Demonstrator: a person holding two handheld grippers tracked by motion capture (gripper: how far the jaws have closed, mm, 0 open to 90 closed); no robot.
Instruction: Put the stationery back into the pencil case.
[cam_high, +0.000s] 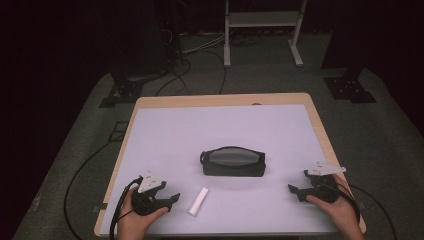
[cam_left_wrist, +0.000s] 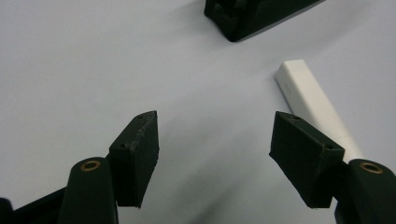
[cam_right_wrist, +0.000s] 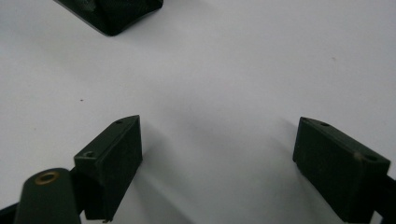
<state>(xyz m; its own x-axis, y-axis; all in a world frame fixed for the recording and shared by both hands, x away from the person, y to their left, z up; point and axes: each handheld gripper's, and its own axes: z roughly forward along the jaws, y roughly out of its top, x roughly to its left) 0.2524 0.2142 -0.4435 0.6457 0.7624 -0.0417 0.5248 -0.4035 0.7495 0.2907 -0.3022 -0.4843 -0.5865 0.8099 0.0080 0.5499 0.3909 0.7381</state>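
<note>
A white shelf frame (cam_high: 262, 20) stands beyond (cables (cam_high: 200, 47) beside).

Between your left gripper (cam_high: 167, 199) and right gripper (cam_high: 296, 190) the near strip of tabletop (cam_high: 165, 135) is bare but for the white stick (cam_high: 197, 201), which lies just right of your left gripper and partly under its right jaw in the left gripper view. The black pouch (cam_high: 233, 161) blocks the middle, but you can pass on either side of it and over the wide far half behind it.
</note>
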